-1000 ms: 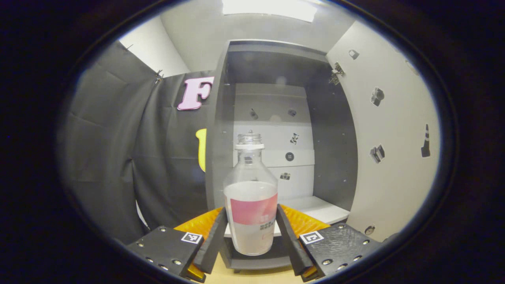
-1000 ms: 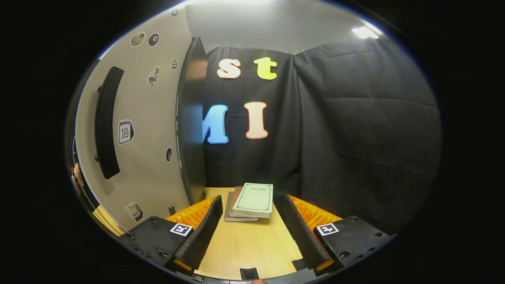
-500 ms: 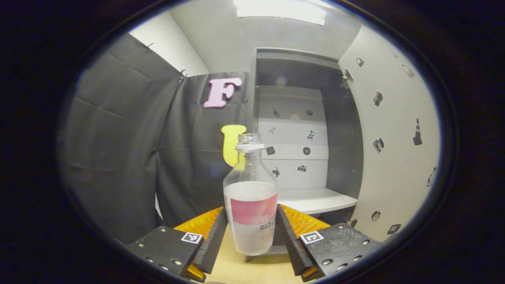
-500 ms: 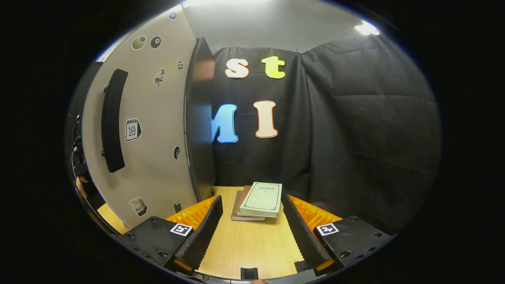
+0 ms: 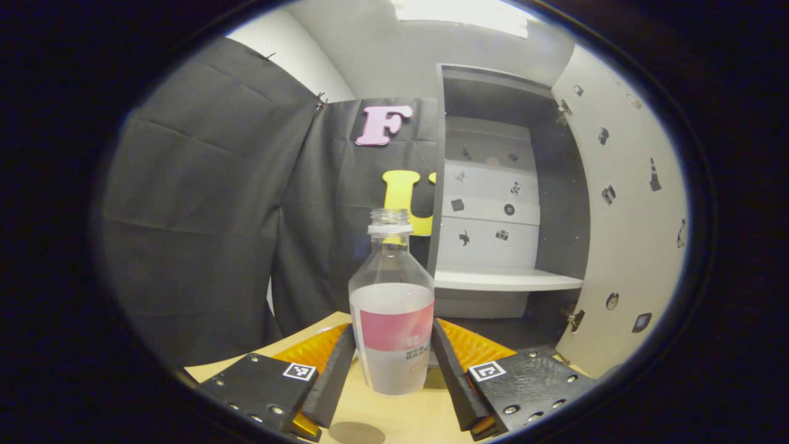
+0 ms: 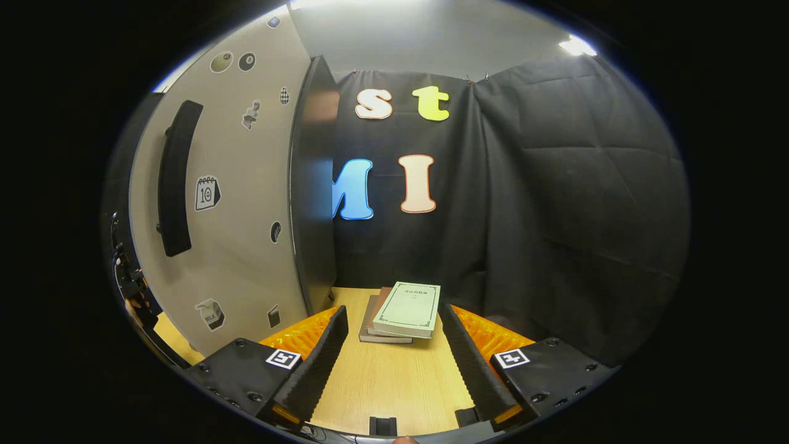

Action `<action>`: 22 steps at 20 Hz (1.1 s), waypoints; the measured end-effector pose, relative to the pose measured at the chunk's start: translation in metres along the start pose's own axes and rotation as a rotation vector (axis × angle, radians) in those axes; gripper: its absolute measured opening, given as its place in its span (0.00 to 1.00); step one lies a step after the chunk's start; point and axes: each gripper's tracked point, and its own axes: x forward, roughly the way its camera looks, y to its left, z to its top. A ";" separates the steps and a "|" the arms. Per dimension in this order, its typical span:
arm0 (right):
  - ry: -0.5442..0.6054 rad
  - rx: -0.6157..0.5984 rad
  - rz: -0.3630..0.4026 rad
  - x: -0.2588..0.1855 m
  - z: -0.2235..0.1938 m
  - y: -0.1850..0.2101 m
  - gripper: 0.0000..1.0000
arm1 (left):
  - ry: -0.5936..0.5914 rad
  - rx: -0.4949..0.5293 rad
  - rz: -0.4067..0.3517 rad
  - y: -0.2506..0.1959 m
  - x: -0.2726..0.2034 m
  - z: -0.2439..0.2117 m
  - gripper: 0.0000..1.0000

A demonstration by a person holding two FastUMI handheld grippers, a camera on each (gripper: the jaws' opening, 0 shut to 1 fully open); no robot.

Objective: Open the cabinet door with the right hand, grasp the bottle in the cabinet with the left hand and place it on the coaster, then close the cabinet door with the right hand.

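Note:
In the left gripper view a clear bottle (image 5: 391, 308) with a pink and white label and no cap stands upright between my fingers, held above the wooden table (image 5: 394, 419). My left gripper (image 5: 391, 370) is shut on the bottle. Behind it to the right the cabinet (image 5: 493, 203) stands open, its white shelf (image 5: 505, 280) bare and its door (image 5: 622, 234) swung out on the right. In the right gripper view my right gripper (image 6: 391, 357) is open over the table with nothing between its fingers. The door's outer face (image 6: 234, 203) with a dark handle (image 6: 175, 179) lies to its left.
A small stack of books (image 6: 404, 311) lies on the table (image 6: 382, 382) ahead of the right gripper. A round dark shadow or disc (image 5: 357, 433) shows on the table below the bottle. Black cloth walls close in the left and back.
The left gripper has carried the bottle out of the cabinet and to the left; the cabinet now sits farther right and the table shows beneath. The right gripper has barely shifted.

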 end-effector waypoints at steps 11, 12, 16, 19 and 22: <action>0.027 -0.035 0.002 -0.003 -0.008 0.005 0.98 | 0.162 0.004 0.027 0.011 -0.023 -0.055 0.75; 0.029 -0.038 0.003 -0.003 -0.009 0.007 0.98 | 0.172 0.013 0.030 0.014 -0.024 -0.060 0.72; 0.039 -0.065 0.008 -0.005 -0.011 0.014 0.98 | 0.200 0.028 0.047 0.020 -0.026 -0.072 0.72; 0.045 -0.078 0.012 -0.004 -0.010 0.019 0.98 | 0.207 0.049 0.072 0.027 -0.025 -0.080 0.72; 0.048 -0.087 0.014 -0.003 -0.009 0.023 0.99 | 0.224 0.037 0.082 0.027 -0.028 -0.086 0.75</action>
